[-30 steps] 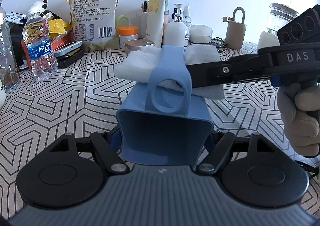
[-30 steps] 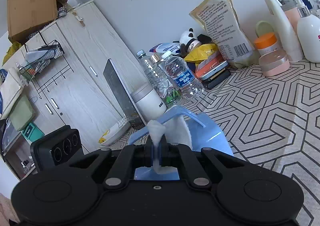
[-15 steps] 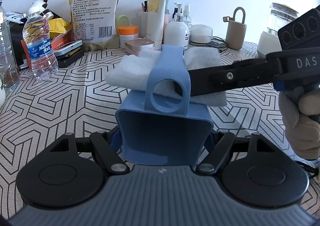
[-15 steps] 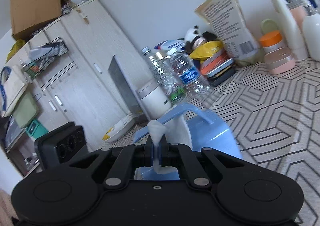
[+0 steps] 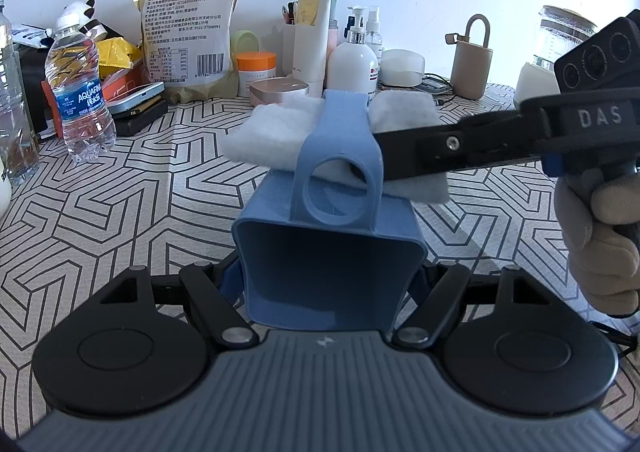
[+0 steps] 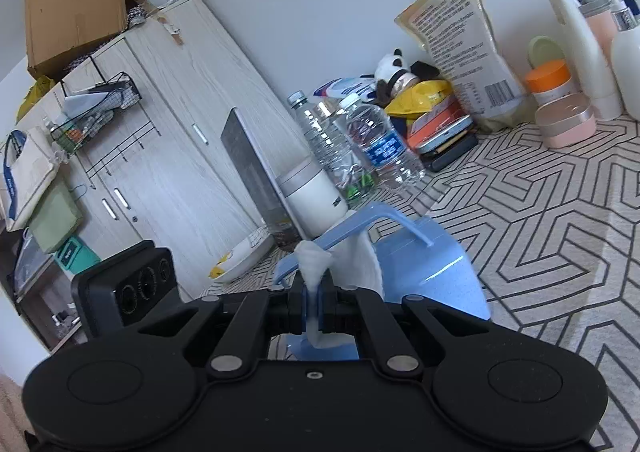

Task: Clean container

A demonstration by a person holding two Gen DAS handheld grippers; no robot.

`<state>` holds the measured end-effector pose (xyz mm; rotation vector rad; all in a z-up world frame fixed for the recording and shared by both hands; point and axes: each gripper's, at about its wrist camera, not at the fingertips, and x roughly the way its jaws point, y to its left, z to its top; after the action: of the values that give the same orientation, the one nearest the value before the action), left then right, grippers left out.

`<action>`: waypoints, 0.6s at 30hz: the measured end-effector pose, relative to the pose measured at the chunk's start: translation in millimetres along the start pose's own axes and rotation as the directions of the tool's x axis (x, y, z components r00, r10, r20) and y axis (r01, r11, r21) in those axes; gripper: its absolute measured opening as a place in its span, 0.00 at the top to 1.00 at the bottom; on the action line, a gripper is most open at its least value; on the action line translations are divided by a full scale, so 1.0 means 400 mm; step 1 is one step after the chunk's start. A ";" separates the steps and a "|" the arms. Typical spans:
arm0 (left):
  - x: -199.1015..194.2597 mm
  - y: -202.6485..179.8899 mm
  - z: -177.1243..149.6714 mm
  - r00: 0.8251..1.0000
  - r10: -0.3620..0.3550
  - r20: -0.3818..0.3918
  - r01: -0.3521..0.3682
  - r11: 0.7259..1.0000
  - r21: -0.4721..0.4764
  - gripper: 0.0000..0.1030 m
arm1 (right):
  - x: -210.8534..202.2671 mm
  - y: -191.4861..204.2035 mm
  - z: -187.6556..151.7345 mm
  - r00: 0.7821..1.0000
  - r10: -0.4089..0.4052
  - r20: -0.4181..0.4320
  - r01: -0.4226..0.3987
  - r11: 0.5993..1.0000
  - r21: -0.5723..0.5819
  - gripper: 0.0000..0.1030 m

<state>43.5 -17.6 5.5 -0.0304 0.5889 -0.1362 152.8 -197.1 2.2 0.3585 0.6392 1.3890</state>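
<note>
A blue plastic container with a loop handle is held sideways between the fingers of my left gripper, its open mouth facing the camera. My right gripper is shut on a white cloth. In the left wrist view it reaches in from the right and holds the cloth across the top of the container, behind the handle. In the right wrist view the container lies just beyond the fingers.
The patterned tablecloth carries clutter along the back wall: water bottles, a large snack bag, lotion bottles, an orange-lidded jar, a glass jar. A white cup and a cabinet stand to the left.
The right gripper has shifted the cloth slightly across the container's top. The container and left gripper have stayed in place.
</note>
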 end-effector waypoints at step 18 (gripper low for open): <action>0.004 0.004 0.002 1.000 0.002 -0.002 -0.002 1.000 -0.001 0.27 | 0.010 -0.038 0.009 0.999 0.030 -0.020 -0.030 1.000 0.002 0.96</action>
<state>45.5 -16.2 5.1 -0.0308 0.5914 -0.1343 167.2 -195.3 -4.8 0.3573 0.6536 1.4221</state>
